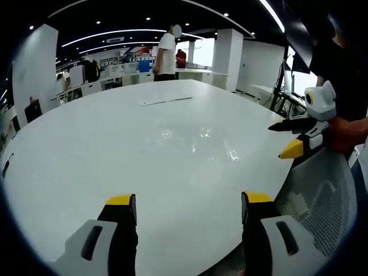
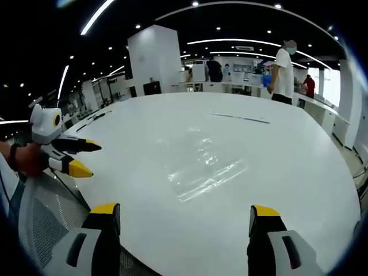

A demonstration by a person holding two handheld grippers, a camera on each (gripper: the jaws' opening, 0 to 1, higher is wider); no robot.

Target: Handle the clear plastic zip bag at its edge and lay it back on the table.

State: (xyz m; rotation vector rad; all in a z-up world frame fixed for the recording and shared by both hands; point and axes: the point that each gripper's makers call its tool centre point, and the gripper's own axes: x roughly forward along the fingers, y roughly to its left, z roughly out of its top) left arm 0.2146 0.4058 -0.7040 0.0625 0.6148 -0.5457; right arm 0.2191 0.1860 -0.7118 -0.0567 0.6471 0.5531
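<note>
A: Bag lies flat on the white table, near the middle and ahead of the right gripper. In the left gripper view it reads only as faint glints, bag on table. No contact with either tool.

B: Finger state?

A: Right gripper: fingers spread wide, nothing between them, hovering over the near table edge. Left gripper: fingers also spread, empty. Each tool appears in the other's view, off to the side at the table's rim, jaws parted there too.

B: Step in hand, as judged?

A: Approach to the bag's edge. The film is thin and flush with the table, so a straight descent would likely just press it down. Better to come in low at the nearest edge, slide one finger under the lip, then close on a single layer near a corner. Lift only a little; a clear bag tends to cling and fold. For the return, lower it flat and let go before pulling back.

B: Surroundings?

A: A long thin strip lies farther across the table, well apart from the bag. A mesh chair sits at the near rim. A person stands beyond the far side, with desks behind. Nothing lies between the grippers and the bag. Main hazard: glare makes the bag's outline hard to locate.
</note>
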